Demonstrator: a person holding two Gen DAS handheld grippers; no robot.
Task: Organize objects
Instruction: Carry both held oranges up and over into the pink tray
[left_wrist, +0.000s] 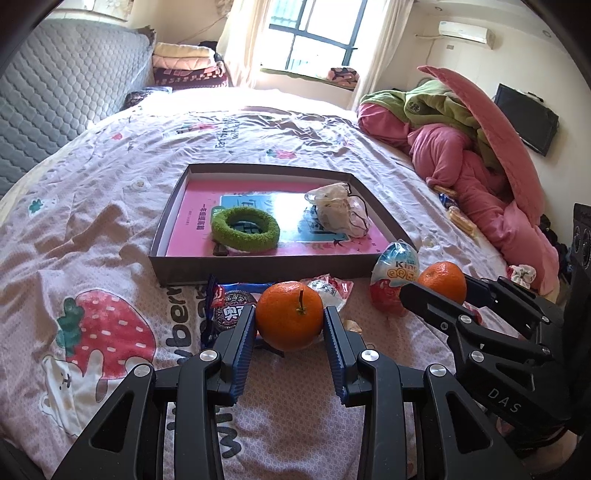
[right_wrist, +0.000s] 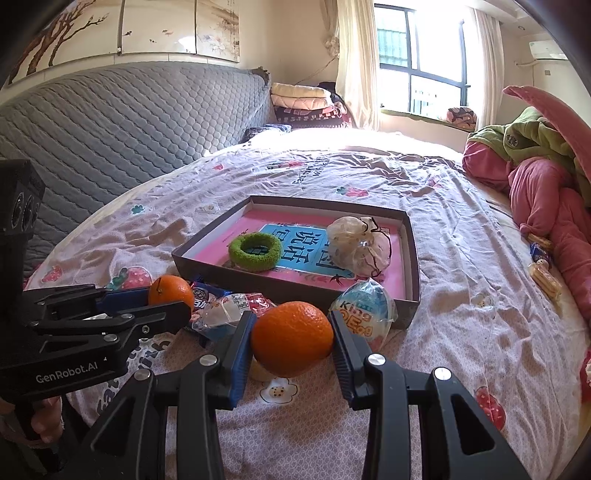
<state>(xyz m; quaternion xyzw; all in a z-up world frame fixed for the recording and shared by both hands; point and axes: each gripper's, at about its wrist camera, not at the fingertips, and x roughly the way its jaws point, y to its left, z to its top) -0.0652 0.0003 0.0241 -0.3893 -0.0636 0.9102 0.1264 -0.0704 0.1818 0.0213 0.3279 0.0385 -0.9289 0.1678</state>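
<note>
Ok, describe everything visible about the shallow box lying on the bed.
The shallow box is a low rectangular cardboard tray, dark grey-brown outside with pale inner walls, lying flat and open on the strawberry-print bedsheet. A pink booklet with a blue panel covers its floor. On that lie a fuzzy green ring at left and a crumpled clear plastic bag at right. Snack packets sit along its near wall; whether they touch it is unclear.

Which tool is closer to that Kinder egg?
The right tool. Its orange sits just beside the Kinder egg, whose wrapper nearly touches one finger. The left tool holds its orange farther off, past the snack packets.
</note>
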